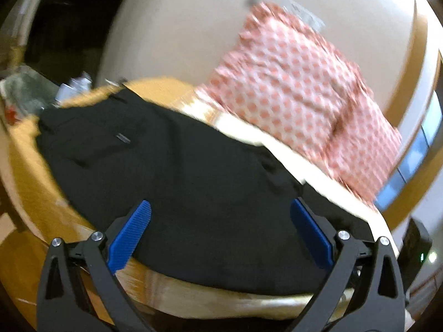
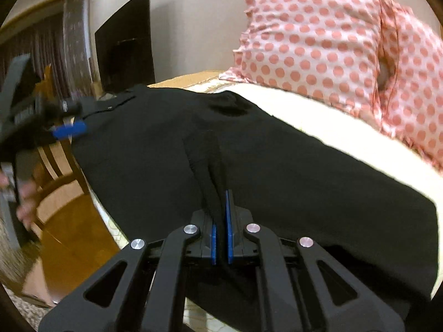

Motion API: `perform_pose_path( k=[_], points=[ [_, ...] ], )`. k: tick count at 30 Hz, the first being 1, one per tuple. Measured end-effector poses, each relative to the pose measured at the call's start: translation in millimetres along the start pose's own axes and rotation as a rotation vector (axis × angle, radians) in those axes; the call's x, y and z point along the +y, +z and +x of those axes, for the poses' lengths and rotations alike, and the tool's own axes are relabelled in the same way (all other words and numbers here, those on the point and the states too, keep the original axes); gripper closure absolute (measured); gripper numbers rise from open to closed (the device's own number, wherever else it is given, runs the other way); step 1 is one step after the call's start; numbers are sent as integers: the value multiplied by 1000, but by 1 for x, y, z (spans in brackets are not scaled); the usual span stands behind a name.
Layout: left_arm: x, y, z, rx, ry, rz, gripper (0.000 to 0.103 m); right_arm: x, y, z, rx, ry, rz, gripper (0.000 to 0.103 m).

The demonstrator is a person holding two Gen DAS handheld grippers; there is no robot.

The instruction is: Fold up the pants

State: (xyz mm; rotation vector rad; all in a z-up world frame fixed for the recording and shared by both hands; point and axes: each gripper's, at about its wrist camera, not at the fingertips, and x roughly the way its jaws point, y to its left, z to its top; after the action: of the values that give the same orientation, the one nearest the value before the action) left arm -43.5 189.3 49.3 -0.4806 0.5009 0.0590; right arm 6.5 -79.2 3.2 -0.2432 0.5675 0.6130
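Black pants (image 1: 171, 166) lie spread on a cream bed sheet (image 1: 326, 174); they also show in the right wrist view (image 2: 290, 160). My left gripper (image 1: 220, 218) is open with its blue pads wide apart, just above the near edge of the pants. It also appears at the left of the right wrist view (image 2: 69, 130), blurred, near the waistband end. My right gripper (image 2: 221, 202) is shut on a pinched ridge of the black fabric, which rises between its blue pads.
A pillow with pink dots (image 2: 332, 36) lies at the head of the bed, also in the left wrist view (image 1: 299, 94). A wooden bed frame (image 1: 36, 177) and a wooden chair (image 2: 58, 166) stand to the left. A dark panel (image 2: 124, 41) stands against the wall.
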Motion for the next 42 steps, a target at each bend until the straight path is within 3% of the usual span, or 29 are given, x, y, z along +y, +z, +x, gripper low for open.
perform_pose_path(
  k=[5, 9, 10, 13, 15, 18, 19, 22, 29, 36, 40, 42],
  points=[
    [31, 15, -19, -62, 108, -68, 2, 32, -6, 5, -14, -48, -120, 97],
    [54, 19, -25, -64, 153, -123, 2, 49, -15, 3, 5, -99, -210, 88],
    [58, 19, -25, -62, 159, -131, 2, 49, -14, 0, 9, -77, -210, 76],
    [68, 21, -25, -53, 170, -157, 2, 36, -7, -18, -34, 123, -124, 41],
    [74, 19, -26, -46, 166, -177, 2, 20, 1, -31, -98, 149, -45, 39],
    [85, 21, -22, -33, 153, -222, 2, 0, 9, -34, -141, 50, 34, 39],
    [88, 22, -21, -28, 153, -238, 2, -7, 10, -30, -128, 10, 60, 40],
    [98, 25, -15, -18, 152, -283, 2, -21, 4, 3, 61, -85, 84, 40],
    [118, 36, 1, 12, 131, -366, 3, -28, -7, 20, 73, -29, 117, 28],
    [124, 43, 9, 39, 142, -381, 3, -24, -5, 15, 63, -35, 117, 26],
    [115, 35, 11, 66, 65, -396, 3, -20, -5, 11, 57, -38, 111, 23],
    [110, 30, 14, 96, -30, -418, 4, -19, -5, 11, 54, -38, 109, 22]
  ],
)
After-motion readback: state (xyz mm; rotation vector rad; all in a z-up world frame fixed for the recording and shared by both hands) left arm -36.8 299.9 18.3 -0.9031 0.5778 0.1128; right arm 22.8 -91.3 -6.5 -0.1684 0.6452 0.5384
